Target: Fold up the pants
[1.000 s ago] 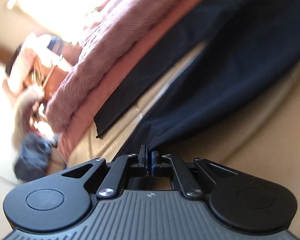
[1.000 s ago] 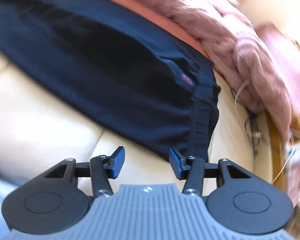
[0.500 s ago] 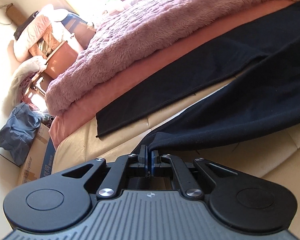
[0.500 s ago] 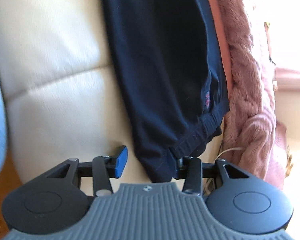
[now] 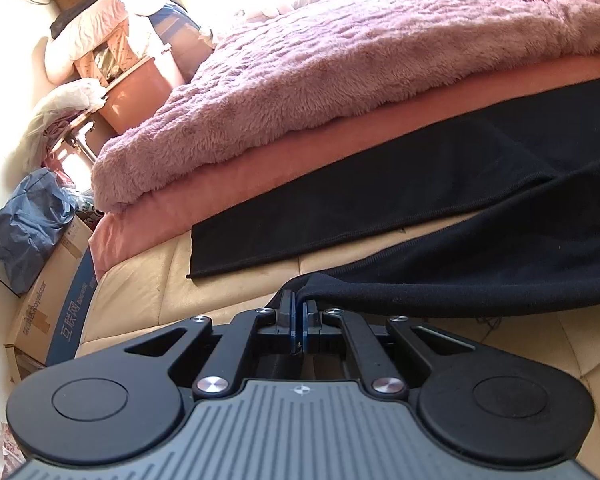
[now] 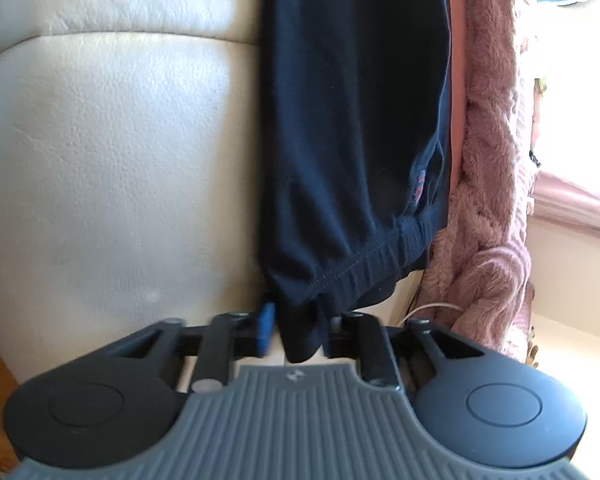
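Note:
Dark navy pants [image 5: 440,188] lie along the beige leather bed edge [image 5: 148,280]. My left gripper [image 5: 299,307] is shut on the hem of the near pant leg [image 5: 480,272], lifted slightly; the far leg lies flat, its cuff at the left. In the right wrist view the waistband [image 6: 356,272] of the pants [image 6: 352,120] hangs between my right gripper's fingers [image 6: 298,320]. The jaws are closing around the waistband corner, with a gap still showing beside the blue pad [image 6: 266,326].
A fluffy pink blanket [image 5: 320,72] over an orange sheet [image 5: 260,172] lies just beyond the pants. Cardboard boxes [image 5: 44,312], a blue bag [image 5: 24,232] and cluttered furniture stand at the left. The blanket [image 6: 488,200] and a white cable [image 6: 424,310] are right of the waistband.
My right gripper swung round to the waistband end, moved onto its corner and narrowed its jaws. My left gripper kept its hold on the leg hem while its view tilted level.

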The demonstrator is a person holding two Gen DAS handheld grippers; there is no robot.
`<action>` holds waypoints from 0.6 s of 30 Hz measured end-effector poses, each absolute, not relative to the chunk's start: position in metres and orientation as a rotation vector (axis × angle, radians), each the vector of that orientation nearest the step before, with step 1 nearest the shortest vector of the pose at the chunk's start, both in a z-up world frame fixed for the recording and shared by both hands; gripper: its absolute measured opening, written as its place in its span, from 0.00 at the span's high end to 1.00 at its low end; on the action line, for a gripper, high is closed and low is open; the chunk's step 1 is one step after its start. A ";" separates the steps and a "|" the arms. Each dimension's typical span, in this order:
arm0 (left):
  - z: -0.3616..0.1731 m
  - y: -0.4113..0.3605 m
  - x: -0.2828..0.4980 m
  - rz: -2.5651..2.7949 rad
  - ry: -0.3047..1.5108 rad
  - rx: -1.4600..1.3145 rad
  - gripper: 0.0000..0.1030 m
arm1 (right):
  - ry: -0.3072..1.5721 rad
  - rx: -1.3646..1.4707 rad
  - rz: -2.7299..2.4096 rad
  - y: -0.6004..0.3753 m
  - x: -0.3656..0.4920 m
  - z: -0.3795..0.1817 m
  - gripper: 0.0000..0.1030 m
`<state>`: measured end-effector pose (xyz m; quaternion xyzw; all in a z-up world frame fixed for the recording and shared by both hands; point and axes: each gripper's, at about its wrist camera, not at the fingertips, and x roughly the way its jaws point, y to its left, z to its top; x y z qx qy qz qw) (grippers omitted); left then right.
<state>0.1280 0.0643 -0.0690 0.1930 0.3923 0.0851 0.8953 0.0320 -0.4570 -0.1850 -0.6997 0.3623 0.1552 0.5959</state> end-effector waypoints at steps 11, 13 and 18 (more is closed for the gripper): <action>-0.040 0.074 0.130 0.189 0.751 0.356 0.98 | 0.803 -1.306 0.114 -0.458 0.058 -0.122 0.99; -0.033 0.077 0.138 0.193 0.748 0.340 0.98 | 0.786 -1.245 0.077 -0.458 0.071 -0.105 0.99; -0.015 0.084 0.176 0.213 0.781 0.286 0.98 | 0.754 -1.132 0.005 -0.457 0.110 -0.071 0.99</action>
